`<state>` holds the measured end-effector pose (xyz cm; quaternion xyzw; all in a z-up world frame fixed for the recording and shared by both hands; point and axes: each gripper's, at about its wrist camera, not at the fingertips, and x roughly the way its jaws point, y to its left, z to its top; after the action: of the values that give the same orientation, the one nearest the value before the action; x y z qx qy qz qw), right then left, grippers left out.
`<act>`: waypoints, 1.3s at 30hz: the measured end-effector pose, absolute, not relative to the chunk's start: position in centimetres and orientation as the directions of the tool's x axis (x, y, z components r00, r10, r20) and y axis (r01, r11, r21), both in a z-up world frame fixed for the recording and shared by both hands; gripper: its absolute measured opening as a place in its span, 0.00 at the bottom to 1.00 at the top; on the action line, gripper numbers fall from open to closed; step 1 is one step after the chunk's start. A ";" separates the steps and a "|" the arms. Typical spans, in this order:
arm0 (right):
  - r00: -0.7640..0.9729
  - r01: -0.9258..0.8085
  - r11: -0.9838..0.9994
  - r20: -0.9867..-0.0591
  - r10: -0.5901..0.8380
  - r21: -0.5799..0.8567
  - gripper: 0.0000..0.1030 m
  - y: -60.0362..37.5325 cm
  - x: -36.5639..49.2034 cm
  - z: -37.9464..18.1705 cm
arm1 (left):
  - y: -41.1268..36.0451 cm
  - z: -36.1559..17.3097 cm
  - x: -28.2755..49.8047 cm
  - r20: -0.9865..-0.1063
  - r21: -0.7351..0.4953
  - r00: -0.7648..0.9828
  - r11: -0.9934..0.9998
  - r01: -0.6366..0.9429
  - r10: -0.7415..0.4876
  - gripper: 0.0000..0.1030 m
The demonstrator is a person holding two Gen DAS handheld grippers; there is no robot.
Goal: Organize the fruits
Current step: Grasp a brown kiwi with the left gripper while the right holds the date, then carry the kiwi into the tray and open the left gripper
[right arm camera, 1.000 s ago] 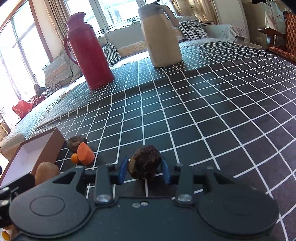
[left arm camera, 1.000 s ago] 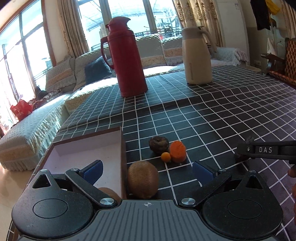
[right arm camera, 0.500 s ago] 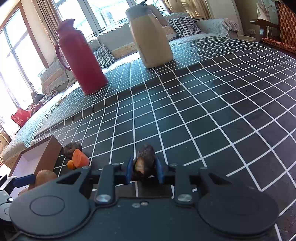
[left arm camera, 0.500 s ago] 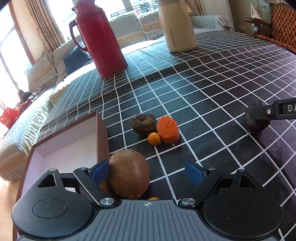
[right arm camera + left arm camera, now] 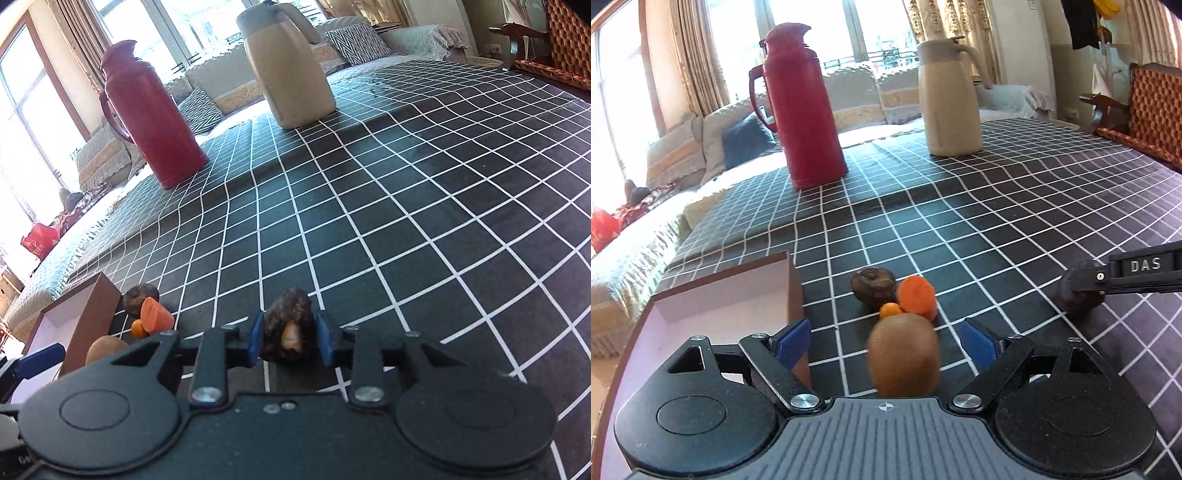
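My right gripper (image 5: 289, 341) pinched a dark fruit (image 5: 288, 332) between its fingers. My left gripper (image 5: 886, 341) gaped wide around a kiwi (image 5: 904, 356), touching neither finger. Just beyond lay a carrot piece (image 5: 916, 297), box (image 5: 720, 280) leftward.

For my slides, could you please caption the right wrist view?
Right gripper clamps a dark wrinkled fruit above the checked tablecloth.

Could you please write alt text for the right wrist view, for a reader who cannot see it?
The right gripper has its blue-padded jaws shut on a dark, wrinkled brown fruit over a black tablecloth with a white grid. At left are a brown-walled open box, a fuzzy brown kiwi and an orange carrot chunk; behind stand a red thermos flask and a cream jug.
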<state>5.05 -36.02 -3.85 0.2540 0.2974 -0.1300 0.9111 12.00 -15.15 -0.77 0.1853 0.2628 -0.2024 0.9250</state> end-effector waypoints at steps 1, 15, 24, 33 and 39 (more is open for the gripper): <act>0.789 0.387 0.835 -0.609 -0.081 0.391 0.31 -36.1 5.1 -3.9 | -15.5 -0.9 12.3 -0.576 0.254 0.771 0.837 0.486 -0.273 0.85; 0.788 0.367 0.845 -0.613 -0.059 0.390 0.34 -36.0 5.4 -4.2 | -18.3 -3.3 12.6 -0.667 0.231 0.692 0.805 0.546 -0.277 0.50; 0.790 0.338 0.874 -0.610 -0.061 0.350 0.39 -35.3 5.5 -4.4 | -16.9 -2.9 11.7 -0.645 0.146 0.688 0.830 0.538 -0.332 0.49; 0.794 0.331 0.889 -0.603 -0.080 0.318 0.37 -35.0 5.3 -4.5 | -14.3 -1.4 11.9 -0.607 -0.002 0.680 0.856 0.516 -0.411 0.49; 0.800 0.323 0.895 -0.593 -0.084 0.309 0.36 -34.9 5.2 -4.4 | -12.0 0.0 11.5 -0.557 -0.057 0.714 0.877 0.477 -0.425 0.49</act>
<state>5.17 -34.92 -4.42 0.2017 0.2962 -0.1097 0.9271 11.46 -11.97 -0.03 0.0454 0.2893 -0.2440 0.9245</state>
